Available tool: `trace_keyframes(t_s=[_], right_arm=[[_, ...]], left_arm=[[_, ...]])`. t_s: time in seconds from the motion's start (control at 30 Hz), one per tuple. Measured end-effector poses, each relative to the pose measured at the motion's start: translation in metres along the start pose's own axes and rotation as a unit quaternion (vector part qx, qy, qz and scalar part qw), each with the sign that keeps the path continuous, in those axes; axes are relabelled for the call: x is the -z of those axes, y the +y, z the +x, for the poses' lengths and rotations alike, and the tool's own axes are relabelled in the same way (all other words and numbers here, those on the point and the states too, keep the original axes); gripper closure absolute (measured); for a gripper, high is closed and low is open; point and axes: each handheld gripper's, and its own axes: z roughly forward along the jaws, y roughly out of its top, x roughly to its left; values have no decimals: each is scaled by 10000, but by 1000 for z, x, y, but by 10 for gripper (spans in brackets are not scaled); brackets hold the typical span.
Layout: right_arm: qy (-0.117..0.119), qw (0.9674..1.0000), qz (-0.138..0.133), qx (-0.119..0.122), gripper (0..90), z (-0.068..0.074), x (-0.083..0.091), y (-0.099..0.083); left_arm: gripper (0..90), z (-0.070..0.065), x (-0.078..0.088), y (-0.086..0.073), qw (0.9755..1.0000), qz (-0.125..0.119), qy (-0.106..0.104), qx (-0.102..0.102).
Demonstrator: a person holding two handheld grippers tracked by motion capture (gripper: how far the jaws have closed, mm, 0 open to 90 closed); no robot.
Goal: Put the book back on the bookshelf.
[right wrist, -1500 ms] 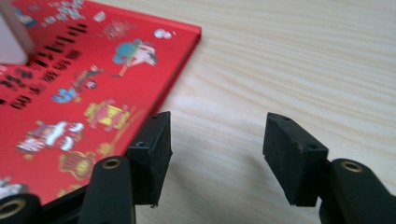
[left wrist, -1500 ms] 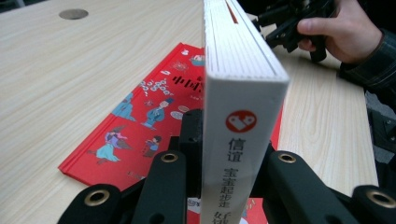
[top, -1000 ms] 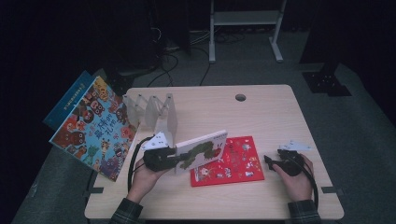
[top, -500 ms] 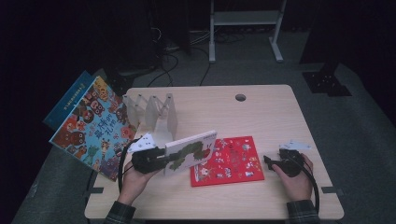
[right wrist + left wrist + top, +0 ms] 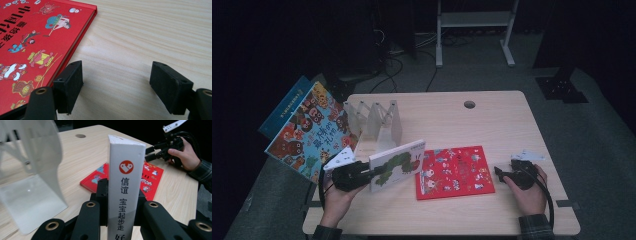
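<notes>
On the bench (image 5: 492,115) a flat book (image 5: 454,171) lies near the person's edge, about midway across. Just left of it a second book (image 5: 396,164) stands on edge, clamped by the left tool (image 5: 362,175), its far end overlapping the flat book's left edge. Behind that book stands a divider rack (image 5: 374,119), at the bench's left rear. Off the left edge two more books (image 5: 309,130) lean. The right tool (image 5: 504,173) rests just right of the flat book, jaws apart, having just widened, nothing between them

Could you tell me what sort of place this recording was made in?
Probably a lab or studio set up for recording, not a home: a lone wooden table on grey carpet in a dark room, cables trailing over the floor behind it, and a white metal stand beyond.
</notes>
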Motion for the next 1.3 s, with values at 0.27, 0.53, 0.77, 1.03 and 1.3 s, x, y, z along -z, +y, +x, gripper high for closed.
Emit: trace_keyframes(t_s=[0.27,0.53,0.77,1.03,1.3], right_arm=[[0,10000,0,0,255,0,0,0],[-1,10000,0,-2,255,0,0,0],[-1,10000,1,-3,255,0,0,0],[-1,10000,0,-2,255,0,0,0],[-2,10000,0,-2,256,0,0,0]], left_arm=[[755,6,26,-10,9996,-119,208,147],[754,11,49,-20,9986,-184,436,242],[755,16,67,-27,9966,-281,684,353],[754,21,74,-26,9935,-345,1025,345],[754,30,64,-19,9909,-370,1258,308]])
